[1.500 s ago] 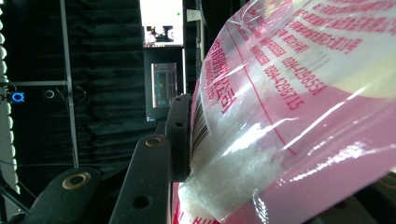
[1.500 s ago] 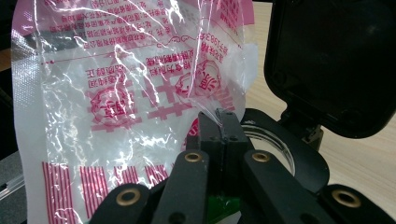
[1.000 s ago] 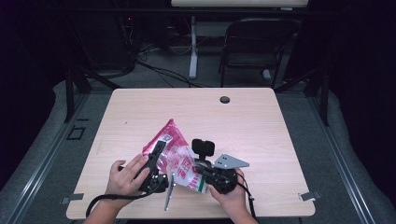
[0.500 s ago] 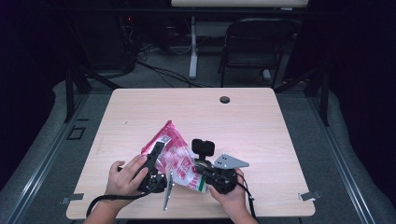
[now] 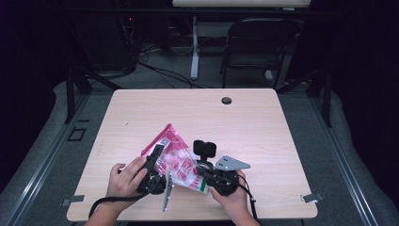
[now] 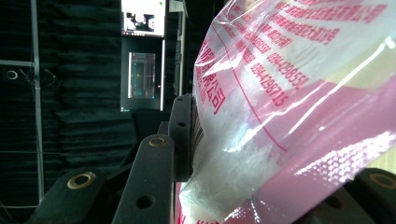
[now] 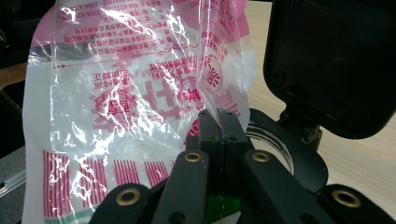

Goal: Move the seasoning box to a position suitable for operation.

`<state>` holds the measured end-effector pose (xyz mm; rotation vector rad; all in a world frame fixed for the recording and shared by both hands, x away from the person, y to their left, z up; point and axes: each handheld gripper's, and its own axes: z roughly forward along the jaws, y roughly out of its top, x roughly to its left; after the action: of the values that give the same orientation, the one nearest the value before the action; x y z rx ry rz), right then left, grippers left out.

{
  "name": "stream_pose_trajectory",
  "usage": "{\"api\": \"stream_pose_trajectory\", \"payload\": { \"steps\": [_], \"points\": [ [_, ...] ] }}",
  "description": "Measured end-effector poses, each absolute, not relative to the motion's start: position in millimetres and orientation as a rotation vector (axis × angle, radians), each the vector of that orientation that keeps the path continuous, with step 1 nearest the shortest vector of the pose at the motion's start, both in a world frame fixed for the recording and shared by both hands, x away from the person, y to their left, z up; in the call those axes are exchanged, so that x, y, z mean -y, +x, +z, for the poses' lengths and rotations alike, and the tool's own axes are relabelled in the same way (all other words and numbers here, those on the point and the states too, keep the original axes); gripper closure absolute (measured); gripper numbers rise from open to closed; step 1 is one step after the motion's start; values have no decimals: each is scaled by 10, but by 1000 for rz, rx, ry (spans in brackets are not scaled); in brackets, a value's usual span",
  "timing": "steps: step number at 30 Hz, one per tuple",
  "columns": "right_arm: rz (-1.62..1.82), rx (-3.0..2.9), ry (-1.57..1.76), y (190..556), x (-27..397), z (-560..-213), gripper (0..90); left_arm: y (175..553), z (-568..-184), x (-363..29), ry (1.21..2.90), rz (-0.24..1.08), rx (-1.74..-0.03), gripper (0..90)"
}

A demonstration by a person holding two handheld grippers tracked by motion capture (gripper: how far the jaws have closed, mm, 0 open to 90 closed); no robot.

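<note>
Nearest the person, at the front edge of the pale wooden table (image 5: 263,122), a crinkled pink-and-clear plastic bag with red printed lettering (image 5: 176,157) is held up off the tabletop between two hand-held black grippers. The right gripper (image 5: 203,175) is seen with its jaws pressed fully together on a fold of the bag's lower edge; in the right gripper view the film is pinched at the jaw tips. The left gripper (image 5: 157,153) is seen with its jaws partly apart, and the bag's other side, bulging with a white granular filling, is clamped between them.

The step in hand is judged to be pulling the bag's mouth open or tearing the film. To do it well, both pinches are best kept firm, and the pull is best applied slowly and evenly, so that the film does not slip and the contents are not spilled.

Just behind the bag, a black scale-like device with an upright screen and a round dish (image 7: 289,154) is stood on the table. Farther off, a small dark round hole (image 5: 226,100) is set near the table's far edge, and a dark folding chair (image 5: 256,47) is placed beyond it.

The layout of both hands is given by the high view. The granular filling (image 6: 224,172) is made out in the left gripper view, and the exact pinch point in the right gripper view.
</note>
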<state>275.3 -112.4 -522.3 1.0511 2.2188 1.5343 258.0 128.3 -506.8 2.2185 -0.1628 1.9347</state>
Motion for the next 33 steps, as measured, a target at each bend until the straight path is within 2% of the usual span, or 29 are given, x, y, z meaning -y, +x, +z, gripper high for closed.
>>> {"api": "stream_pose_trajectory", "payload": {
  "steps": [24, 33],
  "points": [
    [1549, -2212, 1057, 2753, 1132, -5225, 900, 2606, -5180, -1341, 2271, 1832, 89, 725],
    [1555, -2209, 1049, 2755, 1135, -5198, 900, 2645, -5230, -1380, 2291, 1743, 26, 730]
  ]
}}
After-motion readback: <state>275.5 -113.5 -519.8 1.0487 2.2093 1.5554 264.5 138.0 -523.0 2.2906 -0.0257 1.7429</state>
